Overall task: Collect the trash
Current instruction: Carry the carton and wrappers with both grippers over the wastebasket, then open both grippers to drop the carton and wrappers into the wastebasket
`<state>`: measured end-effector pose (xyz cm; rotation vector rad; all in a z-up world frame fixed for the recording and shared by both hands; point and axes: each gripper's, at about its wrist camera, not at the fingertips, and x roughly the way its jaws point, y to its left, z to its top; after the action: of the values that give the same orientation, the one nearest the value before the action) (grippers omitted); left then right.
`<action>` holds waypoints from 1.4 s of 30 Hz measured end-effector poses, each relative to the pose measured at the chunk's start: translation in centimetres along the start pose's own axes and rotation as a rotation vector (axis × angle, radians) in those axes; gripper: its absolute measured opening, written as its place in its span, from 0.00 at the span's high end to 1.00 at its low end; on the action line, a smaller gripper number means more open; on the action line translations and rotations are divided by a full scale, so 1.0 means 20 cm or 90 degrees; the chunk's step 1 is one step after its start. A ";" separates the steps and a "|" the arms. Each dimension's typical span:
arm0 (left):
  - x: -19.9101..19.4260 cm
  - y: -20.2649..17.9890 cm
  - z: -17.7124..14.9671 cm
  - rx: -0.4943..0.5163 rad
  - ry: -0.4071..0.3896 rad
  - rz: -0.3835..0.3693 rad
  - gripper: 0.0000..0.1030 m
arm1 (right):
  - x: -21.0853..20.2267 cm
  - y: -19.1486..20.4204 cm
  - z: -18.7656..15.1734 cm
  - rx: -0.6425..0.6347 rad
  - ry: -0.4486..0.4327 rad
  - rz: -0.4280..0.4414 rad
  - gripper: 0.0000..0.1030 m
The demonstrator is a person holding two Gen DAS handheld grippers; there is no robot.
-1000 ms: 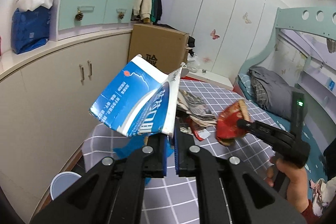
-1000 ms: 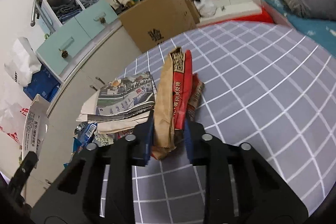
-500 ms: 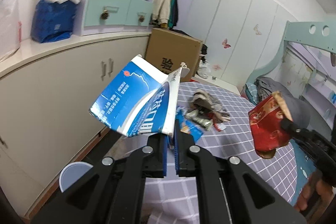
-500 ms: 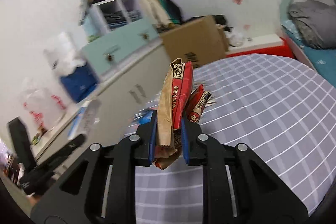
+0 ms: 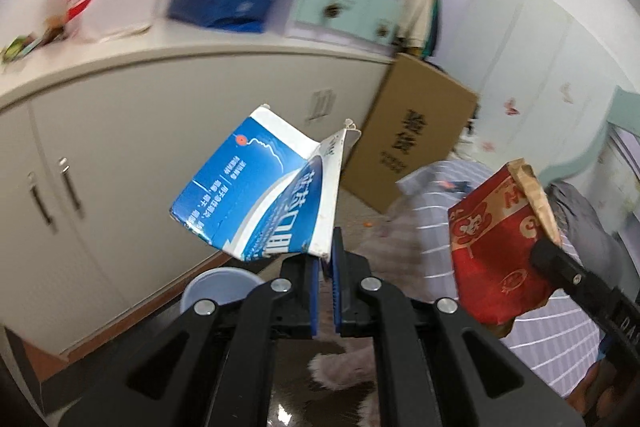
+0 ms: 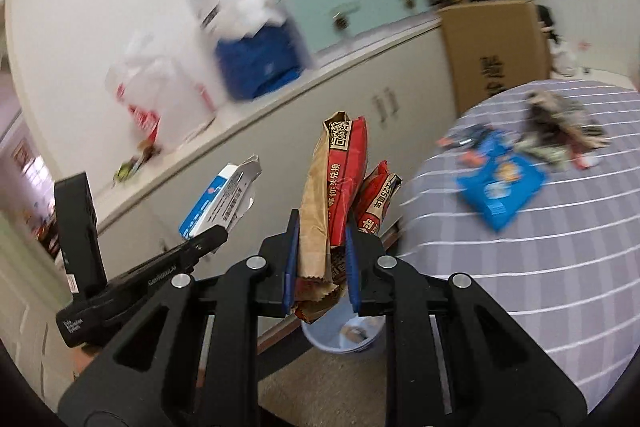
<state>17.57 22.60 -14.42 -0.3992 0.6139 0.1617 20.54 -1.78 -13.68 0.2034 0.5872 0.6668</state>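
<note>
Plainly, both tongs were loaded. The left gripper [image 5: 325, 267] pinched the bottom edge of a flattened blue-and-white carton [image 5: 262, 201], which stood up ahead of its jaws; the right gripper [image 6: 320, 269] was clamped on the lower end of a crumpled red-and-brown paper bag [image 6: 334, 187]. Both looked light, thin and easily crushed, so an edge pinch seemed enough. A pale blue bin [image 6: 346, 335] sat just below and beyond the right jaws; more wrappers [image 6: 500, 189] lay on the checked cloth [image 6: 560, 267], off to their right.
</note>
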 end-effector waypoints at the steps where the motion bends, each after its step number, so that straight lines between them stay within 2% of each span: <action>1: 0.01 0.04 0.00 -0.006 0.003 0.007 0.95 | 0.05 0.03 -0.02 -0.003 0.012 0.007 0.81; 10: 0.23 0.43 -0.02 -0.066 0.057 0.067 0.95 | 0.58 0.23 -0.17 -0.021 0.106 0.044 0.81; 13: 0.30 0.51 -0.03 -0.076 0.073 0.084 0.95 | 0.71 0.26 -0.21 -0.028 0.117 0.050 0.80; 14: 0.32 0.53 -0.04 -0.079 0.078 0.089 0.95 | 0.76 0.27 -0.22 -0.027 0.114 0.052 0.77; 15: 0.35 0.56 -0.04 -0.083 0.085 0.098 0.95 | 0.81 0.27 -0.23 -0.029 0.111 0.050 0.68; 16: 0.37 0.58 -0.05 -0.085 0.091 0.102 0.95 | 0.85 0.26 -0.25 -0.033 0.110 0.051 0.56; 17: 0.39 0.60 -0.05 -0.087 0.097 0.106 0.95 | 0.91 0.25 -0.28 -0.040 0.109 0.045 0.37; 20: 0.46 0.64 -0.06 -0.086 0.115 0.112 0.95 | 1.02 0.23 -0.34 -0.039 0.140 0.026 0.37; 31: 0.58 0.61 -0.15 -0.073 0.156 0.099 0.95 | 0.99 0.19 -0.43 -0.050 0.160 -0.041 0.35; 42: 0.63 0.51 -0.13 -0.054 0.161 0.088 0.95 | 0.86 0.17 -0.43 -0.092 0.109 -0.097 0.35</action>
<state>23.70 31.17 -26.94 -0.4636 0.8864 0.2737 24.67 11.77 -27.13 -0.0333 0.7087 0.5798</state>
